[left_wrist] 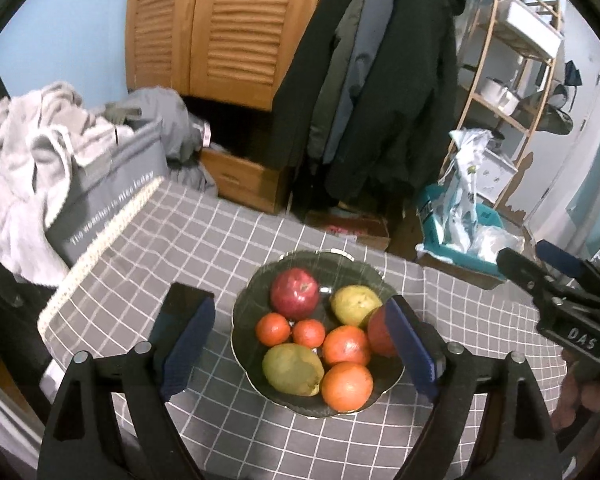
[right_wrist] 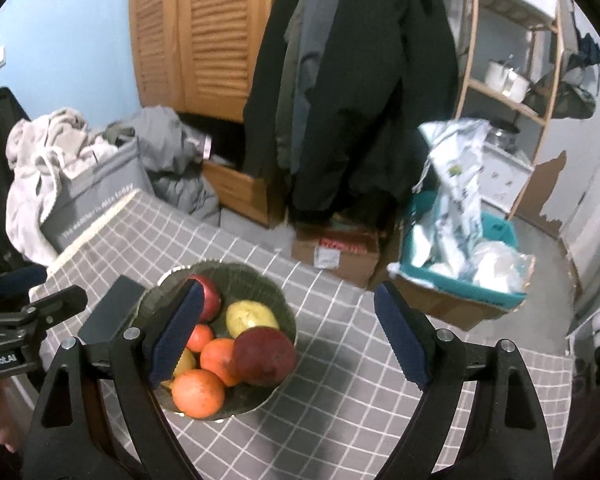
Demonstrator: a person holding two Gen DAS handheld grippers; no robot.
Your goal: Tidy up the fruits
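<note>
Looking down, we saw all the fruit sitting in the dark glass bowl on the checked tablecloth. Our left gripper hung above the bowl with its jaws wide apart and nothing between them. Our right gripper hung beside the bowl, also open and empty. We thought the red apple at the back would feel hard, smooth and a bit heavy, so we would pinch it across its round middle. The orange at the front looked firm with a bumpy skin that should not slip. The two small tangerines looked softer, so they would need a gentle squeeze. The green mango was egg shaped, and its long side ran from left to right and a little toward us. We would take it across its short side. The yellow pear seemed to lie tilted, but the blur made that hard to tell. The bowl looked easy to break.
</note>
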